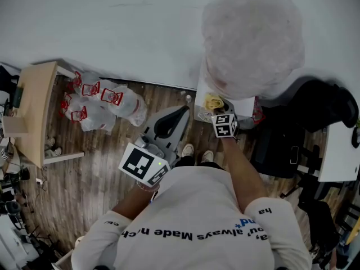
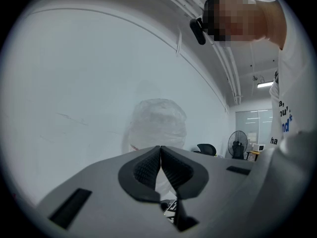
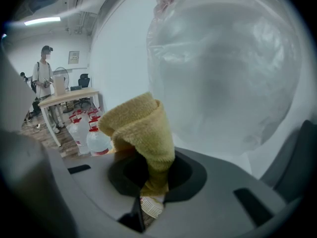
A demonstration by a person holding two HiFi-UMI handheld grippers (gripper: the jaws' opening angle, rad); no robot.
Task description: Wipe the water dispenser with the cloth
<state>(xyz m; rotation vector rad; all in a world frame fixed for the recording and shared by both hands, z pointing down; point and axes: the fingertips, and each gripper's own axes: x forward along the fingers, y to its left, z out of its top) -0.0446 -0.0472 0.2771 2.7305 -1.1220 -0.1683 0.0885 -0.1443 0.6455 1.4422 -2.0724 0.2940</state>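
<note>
Cloth (image 3: 141,128), yellow and terry-like, pinched between the jaws of the right gripper (image 3: 156,182). Stands up out of those jaws in a rumpled fold, close in front of the big plastic-wrapped bottle (image 3: 228,73). Sits, from the head view, at the top of the water dispenser (image 1: 243,106), by the foot of the bottle. Cannot tell whether cloth and dispenser touch.

Left gripper (image 2: 160,157) with jaws pressed together, ribbed pads meeting, nothing between them. Hangs lower and nearer the body in the head view, well apart from the dispenser. Points toward the white wall (image 2: 89,83) and the wrapped bottle, with a standing fan (image 2: 237,144) far off at the right.

Water jugs (image 1: 101,103) with red handles bunched on the wooden floor (image 1: 112,167), against the wall and left of the dispenser. Light wooden table (image 1: 34,111) just beyond them. Dark office chair (image 1: 315,117) at the dispenser's other side. Person (image 3: 43,73) in a cap standing behind the table, seen small in the right gripper view.
</note>
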